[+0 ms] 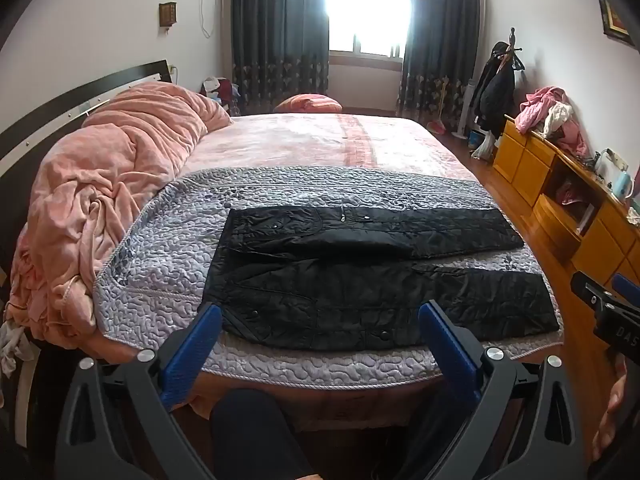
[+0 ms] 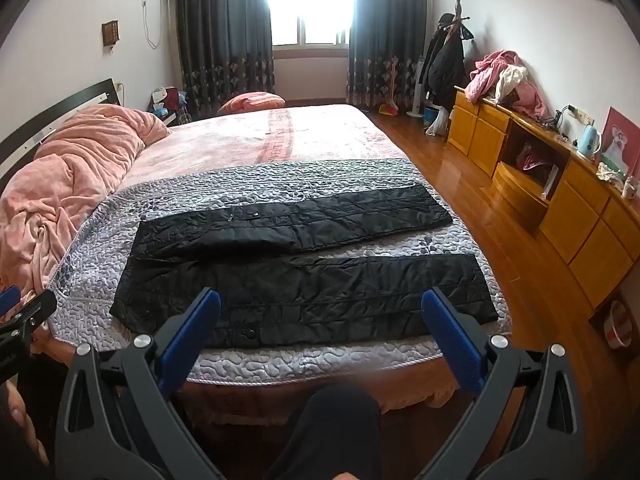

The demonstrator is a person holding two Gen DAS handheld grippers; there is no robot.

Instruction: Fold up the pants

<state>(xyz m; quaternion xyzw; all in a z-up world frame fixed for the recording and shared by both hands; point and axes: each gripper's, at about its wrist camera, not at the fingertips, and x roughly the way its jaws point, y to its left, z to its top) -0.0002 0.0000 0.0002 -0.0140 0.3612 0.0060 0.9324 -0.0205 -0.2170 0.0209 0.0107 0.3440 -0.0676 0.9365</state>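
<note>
Black quilted pants (image 1: 360,280) lie flat on the grey quilted mat (image 1: 168,248) at the near end of the bed, waist to the left, the two legs spread apart and pointing right. They also show in the right wrist view (image 2: 304,280). My left gripper (image 1: 320,316) is open and empty, held above the bed's near edge, in front of the waist end. My right gripper (image 2: 320,300) is open and empty, in front of the near leg. Each gripper shows at the edge of the other's view.
A crumpled pink duvet (image 1: 100,184) lies along the left by the headboard. The pink bedsheet (image 1: 304,140) stretches beyond the mat. A yellow wooden cabinet (image 2: 560,216) with clothes and a kettle lines the right wall across a wooden floor (image 2: 472,184). My knee (image 2: 340,432) is below.
</note>
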